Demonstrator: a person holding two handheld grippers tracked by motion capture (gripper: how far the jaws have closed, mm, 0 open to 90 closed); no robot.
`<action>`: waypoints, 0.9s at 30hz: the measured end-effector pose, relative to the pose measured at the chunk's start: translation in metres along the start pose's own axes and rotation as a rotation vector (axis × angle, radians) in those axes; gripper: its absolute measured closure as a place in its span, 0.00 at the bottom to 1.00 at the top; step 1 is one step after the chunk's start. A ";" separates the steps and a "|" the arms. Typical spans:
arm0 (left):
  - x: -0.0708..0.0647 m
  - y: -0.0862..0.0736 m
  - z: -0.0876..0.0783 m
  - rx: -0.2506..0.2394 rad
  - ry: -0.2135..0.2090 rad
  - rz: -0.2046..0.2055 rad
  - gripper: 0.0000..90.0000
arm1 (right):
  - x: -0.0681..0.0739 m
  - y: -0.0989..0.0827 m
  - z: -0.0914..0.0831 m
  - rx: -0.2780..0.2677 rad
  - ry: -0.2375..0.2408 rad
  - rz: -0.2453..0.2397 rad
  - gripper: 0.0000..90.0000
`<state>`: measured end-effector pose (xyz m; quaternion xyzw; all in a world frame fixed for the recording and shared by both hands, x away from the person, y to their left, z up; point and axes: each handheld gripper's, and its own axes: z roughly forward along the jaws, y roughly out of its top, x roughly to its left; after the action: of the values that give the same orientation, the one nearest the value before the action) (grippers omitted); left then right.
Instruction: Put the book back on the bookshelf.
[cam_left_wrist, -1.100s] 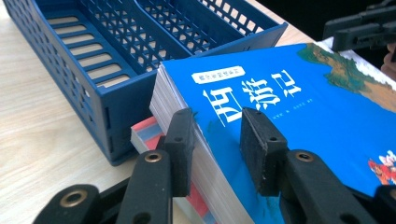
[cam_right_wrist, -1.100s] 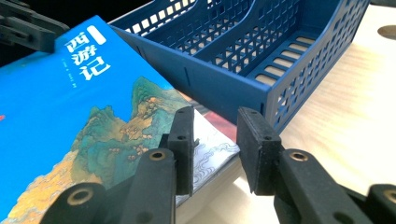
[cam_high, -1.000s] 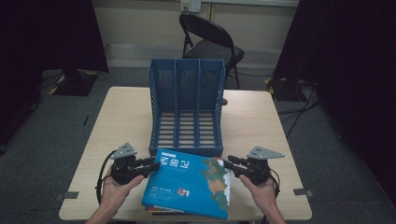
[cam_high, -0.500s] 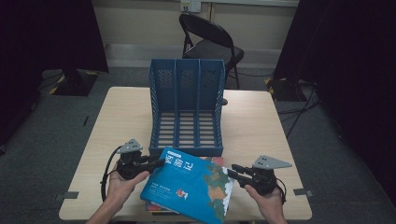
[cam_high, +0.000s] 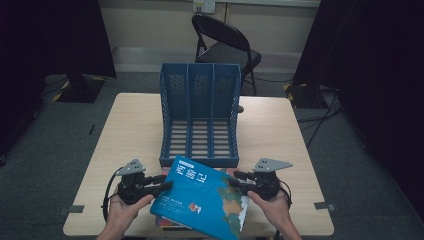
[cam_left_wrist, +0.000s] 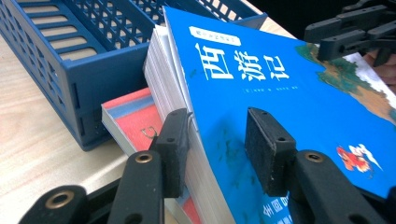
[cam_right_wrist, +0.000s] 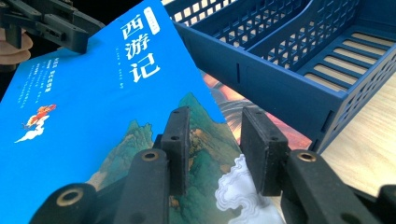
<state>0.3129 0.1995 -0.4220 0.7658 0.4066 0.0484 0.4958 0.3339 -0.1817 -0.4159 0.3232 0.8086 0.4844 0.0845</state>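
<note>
Blue book (cam_high: 202, 200) sits tilted at the table's (cam_high: 135, 125) 6 o'clock edge, atop a red book (cam_left_wrist: 135, 116) and just in front of the blue file rack (cam_high: 200, 120). Left gripper (cam_high: 162, 182) straddles the book's 9 o'clock edge, one pad (cam_left_wrist: 173, 140) against the page block, the other above the cover; its jaws have just been opening. Right gripper (cam_high: 235, 179), at 3 o'clock, likewise just opening, straddles the opposite edge; whether its pads press is unclear.

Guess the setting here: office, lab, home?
Probably a lab or studio set up for recording. Black curtains flank a bare light wooden table, a black folding metal chair stands behind it, and grey carpet covers the floor.
</note>
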 end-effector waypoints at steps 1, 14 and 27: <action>0.000 0.003 0.002 0.010 0.005 0.021 0.66 | 0.000 0.000 -0.001 0.005 0.005 0.001 0.71; 0.001 0.027 0.032 0.064 -0.055 0.069 0.70 | 0.024 -0.020 -0.030 0.044 0.062 -0.038 0.75; 0.001 0.014 0.019 0.044 -0.071 0.040 0.67 | -0.001 0.017 -0.005 0.044 0.132 -0.050 0.69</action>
<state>0.3308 0.1836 -0.4208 0.7856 0.3745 0.0219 0.4920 0.3403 -0.1803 -0.3991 0.2722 0.8305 0.4846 0.0359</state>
